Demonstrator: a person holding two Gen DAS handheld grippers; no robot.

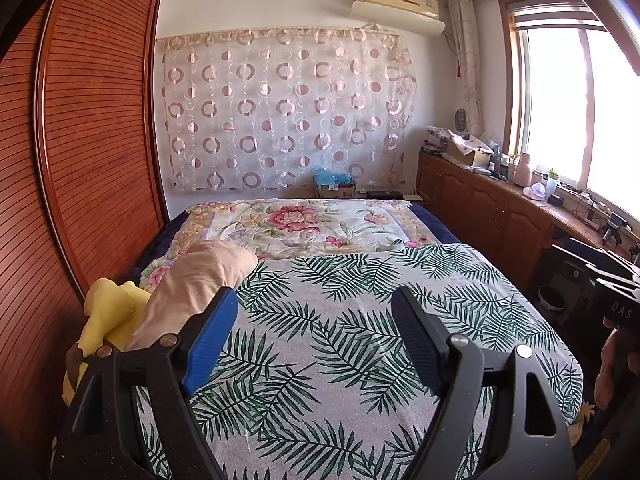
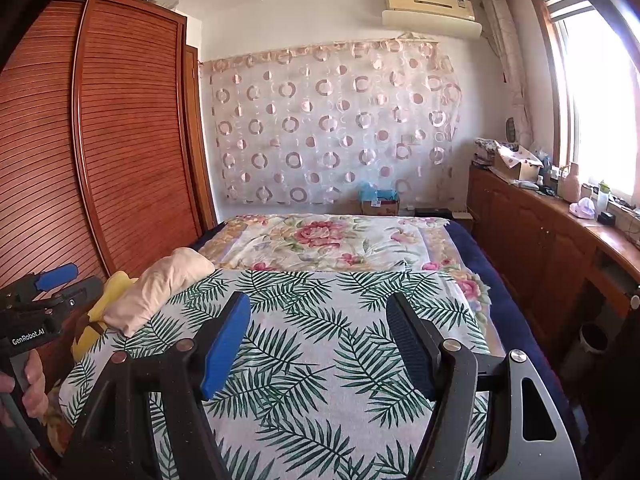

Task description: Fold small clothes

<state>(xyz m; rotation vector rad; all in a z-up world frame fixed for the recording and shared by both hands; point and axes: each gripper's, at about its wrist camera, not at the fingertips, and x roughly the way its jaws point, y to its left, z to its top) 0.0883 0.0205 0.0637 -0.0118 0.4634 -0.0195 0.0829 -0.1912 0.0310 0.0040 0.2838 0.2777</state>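
Beige garment [image 1: 196,280] and yellow garment [image 1: 110,312] heaped at leaf-print cloth's [image 1: 340,320] left edge, beside louvred wardrobe [image 1: 80,160]. Left gripper [image 1: 314,334] and right gripper [image 2: 318,340] both spread, empty, over bed; cabinets [image 1: 480,208] under window.

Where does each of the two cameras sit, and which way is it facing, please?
Left wrist view: on the left gripper, jaws open, looking along the bed toward the circle-patterned curtain; the right gripper and its hand show at the right edge.
Right wrist view: on the right gripper, jaws open, facing the same way; the left gripper and its hand show at the left edge.
Shared: bed, beige garment, yellow garment, curtain, wardrobe.
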